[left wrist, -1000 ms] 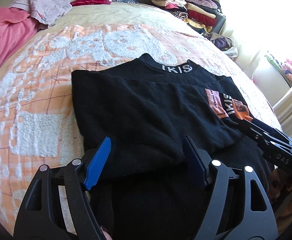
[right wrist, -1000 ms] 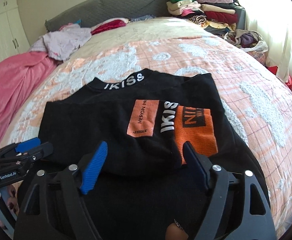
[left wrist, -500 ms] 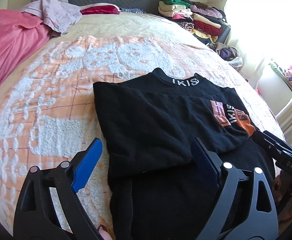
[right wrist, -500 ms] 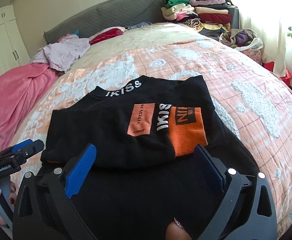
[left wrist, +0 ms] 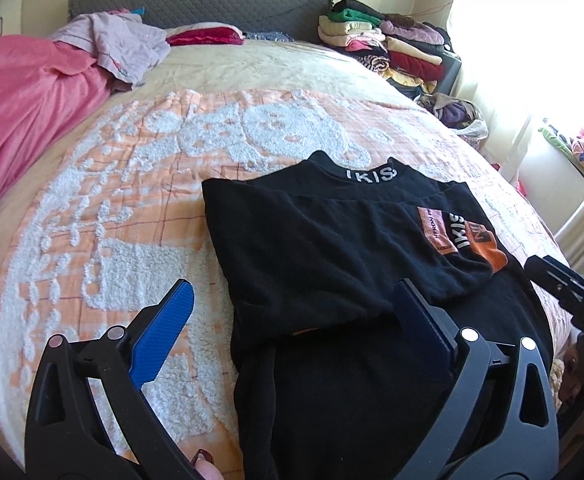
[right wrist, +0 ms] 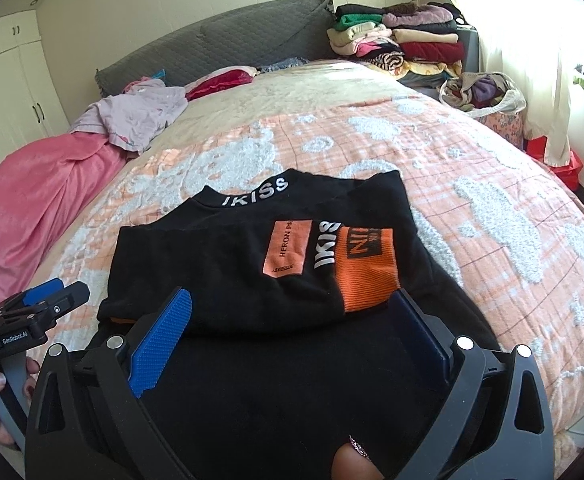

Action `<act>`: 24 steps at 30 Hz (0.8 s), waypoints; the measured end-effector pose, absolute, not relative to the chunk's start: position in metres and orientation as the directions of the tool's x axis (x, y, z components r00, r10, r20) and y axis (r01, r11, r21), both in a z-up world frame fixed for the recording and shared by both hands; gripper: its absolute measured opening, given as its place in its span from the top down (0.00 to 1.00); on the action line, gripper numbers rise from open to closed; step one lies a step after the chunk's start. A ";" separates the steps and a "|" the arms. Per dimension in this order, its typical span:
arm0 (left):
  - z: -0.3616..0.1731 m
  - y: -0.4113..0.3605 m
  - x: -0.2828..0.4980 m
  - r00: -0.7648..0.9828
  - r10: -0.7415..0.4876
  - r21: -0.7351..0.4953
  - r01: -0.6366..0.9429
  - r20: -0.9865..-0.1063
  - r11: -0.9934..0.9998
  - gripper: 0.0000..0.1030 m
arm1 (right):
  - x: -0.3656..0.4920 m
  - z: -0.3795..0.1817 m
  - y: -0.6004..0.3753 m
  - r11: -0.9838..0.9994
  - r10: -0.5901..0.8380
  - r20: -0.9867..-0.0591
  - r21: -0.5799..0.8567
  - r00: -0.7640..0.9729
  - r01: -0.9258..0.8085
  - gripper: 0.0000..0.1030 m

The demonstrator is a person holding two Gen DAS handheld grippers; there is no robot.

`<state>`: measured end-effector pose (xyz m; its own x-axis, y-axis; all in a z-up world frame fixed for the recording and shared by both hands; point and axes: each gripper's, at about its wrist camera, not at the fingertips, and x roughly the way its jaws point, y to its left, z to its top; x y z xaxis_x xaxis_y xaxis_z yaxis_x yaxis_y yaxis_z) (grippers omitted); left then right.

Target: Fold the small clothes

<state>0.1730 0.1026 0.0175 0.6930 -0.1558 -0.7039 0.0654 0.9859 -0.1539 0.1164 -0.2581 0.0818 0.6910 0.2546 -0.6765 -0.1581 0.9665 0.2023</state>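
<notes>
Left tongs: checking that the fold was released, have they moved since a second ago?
Yes. The left tongs backed away from the black top, jaws opening, nothing between them.

Daylight from window (left wrist: 539, 52) at right, blown out to white glare. Bed (left wrist: 92, 208) evenly lit, shadows soft. Black top (right wrist: 220, 264) loses detail. Strong fisheye bending, dark corners. Sharp focus.

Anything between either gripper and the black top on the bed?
Nothing visible. The black top lies partly folded directly ahead of the open right gripper; the left gripper, jaws opening and empty, faces its left edge. The bedspread around it is bare.
</notes>
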 end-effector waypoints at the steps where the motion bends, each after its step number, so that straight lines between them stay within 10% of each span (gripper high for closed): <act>1: 0.020 0.102 0.171 0.698 -0.151 -0.148 0.066 -0.700 0.987 0.09 | 0.115 0.084 -0.260 0.967 0.252 -0.673 0.202 0.695 -0.155 0.05; 24: 0.036 0.095 0.110 0.736 -0.226 -0.246 0.083 -0.638 0.966 0.09 | 0.075 0.120 -0.288 0.963 0.257 -0.616 0.228 0.745 -0.144 0.05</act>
<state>0.1098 0.0948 0.0361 0.7358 -0.2257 -0.6385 0.0827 0.9657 -0.2461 0.0747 -0.2881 0.1204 0.7450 0.2570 -0.6155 -0.1440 0.9630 0.2278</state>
